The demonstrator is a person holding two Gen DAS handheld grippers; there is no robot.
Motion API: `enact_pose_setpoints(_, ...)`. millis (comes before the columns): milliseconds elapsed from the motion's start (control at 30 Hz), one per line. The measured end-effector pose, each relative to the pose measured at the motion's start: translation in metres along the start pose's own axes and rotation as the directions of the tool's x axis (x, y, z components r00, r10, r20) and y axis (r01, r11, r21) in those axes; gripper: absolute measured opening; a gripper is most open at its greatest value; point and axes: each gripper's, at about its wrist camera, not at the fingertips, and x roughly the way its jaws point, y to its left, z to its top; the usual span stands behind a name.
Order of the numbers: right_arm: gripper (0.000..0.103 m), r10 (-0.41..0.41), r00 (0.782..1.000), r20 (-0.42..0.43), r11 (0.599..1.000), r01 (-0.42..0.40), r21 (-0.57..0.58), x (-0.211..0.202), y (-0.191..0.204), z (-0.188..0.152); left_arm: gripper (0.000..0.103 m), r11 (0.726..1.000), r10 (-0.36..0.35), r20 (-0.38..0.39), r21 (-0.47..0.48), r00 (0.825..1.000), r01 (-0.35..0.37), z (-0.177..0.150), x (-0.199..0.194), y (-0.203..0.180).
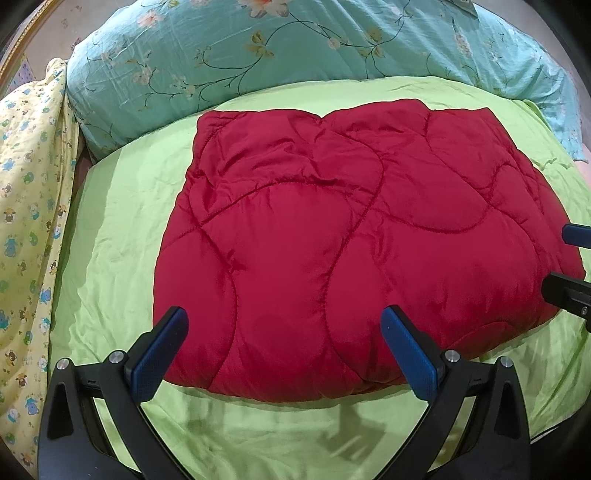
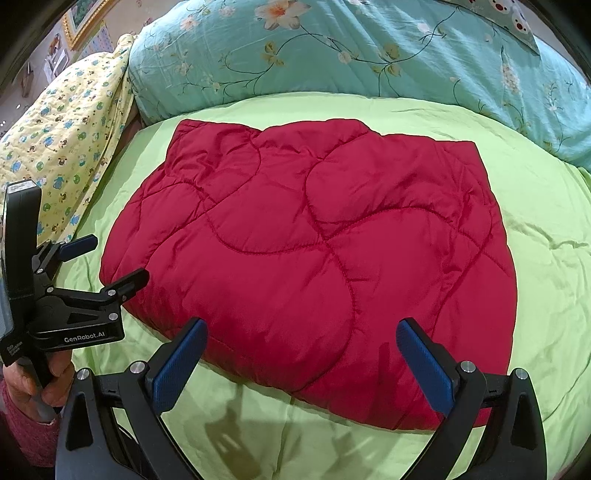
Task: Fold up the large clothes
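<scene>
A red quilted padded garment [image 1: 332,236] lies folded into a thick rectangle on the green bedsheet [image 1: 110,251]. My left gripper [image 1: 284,323] hovers open over its near edge, its blue pads [image 1: 162,354] spread wide and holding nothing. The right gripper [image 1: 557,258] shows at the right edge, by the garment's right corner. In the right wrist view the garment [image 2: 314,258] fills the middle, and my right gripper [image 2: 303,328] stands open above its near edge. At the garment's left corner is the left gripper [image 2: 114,258], open and held by a hand [image 2: 37,384].
A teal floral duvet [image 1: 258,51] is piled along the far side of the bed. A yellow patterned blanket [image 1: 29,206] lies bunched at the left. A gold picture frame [image 2: 85,18] hangs on the wall at the upper left. Bare green sheet [image 2: 546,258] surrounds the garment.
</scene>
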Motion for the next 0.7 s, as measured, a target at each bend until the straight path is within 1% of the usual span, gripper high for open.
enact_pose_setpoints(533,0.103,-0.001,1.000,0.002,1.000,0.001,0.000,-0.0014,-0.0002,0.0014,0.103,1.000,0.006,0.004,-0.001,1.000,-0.006,0.0008,-0.0010,0.0000)
enact_pose_setpoints(700,0.103,-0.003,1.000,0.001,1.000,0.003,0.001,-0.0016,-0.0015,0.0017,0.103,1.000,-0.005,0.006,-0.005,1.000,0.005,0.0016,-0.0023,0.0005)
